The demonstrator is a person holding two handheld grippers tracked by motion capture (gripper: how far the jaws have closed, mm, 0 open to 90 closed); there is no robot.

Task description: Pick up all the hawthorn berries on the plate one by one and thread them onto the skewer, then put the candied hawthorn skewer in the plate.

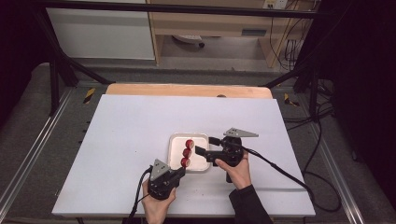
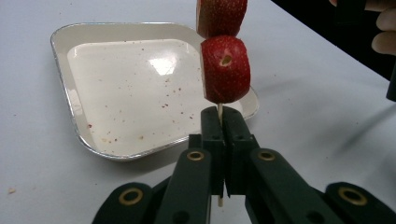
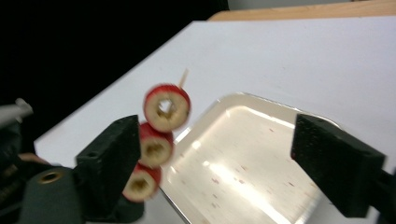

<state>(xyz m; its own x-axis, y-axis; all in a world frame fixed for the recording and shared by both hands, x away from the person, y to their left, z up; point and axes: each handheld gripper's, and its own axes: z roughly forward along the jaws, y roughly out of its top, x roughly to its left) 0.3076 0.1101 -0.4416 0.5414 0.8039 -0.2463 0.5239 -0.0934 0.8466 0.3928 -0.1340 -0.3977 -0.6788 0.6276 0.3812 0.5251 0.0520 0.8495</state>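
A thin wooden skewer (image 2: 220,111) carries three red fruit slices (image 1: 187,152) with pale, hollow cores. It stands over the left side of a shallow white tray (image 1: 201,140). My left gripper (image 1: 182,170) comes in from the tray's near left corner. In the left gripper view my left gripper (image 2: 223,115) is shut on the skewer's bare lower end, just under the lowest slice (image 2: 225,69). My right gripper (image 1: 205,146) reaches in from the right. In its own view the right gripper (image 3: 215,130) stands wide open over the tray (image 3: 243,163). The slices (image 3: 166,108) sit just beyond its left pad (image 3: 112,156), and I cannot tell whether they touch.
The tray holds only small red specks and juice marks. It lies on a white board (image 1: 140,126) that covers a wooden table (image 1: 187,89). Cables trail from both grippers toward the near edge and the right. Black frame posts stand at the far corners.
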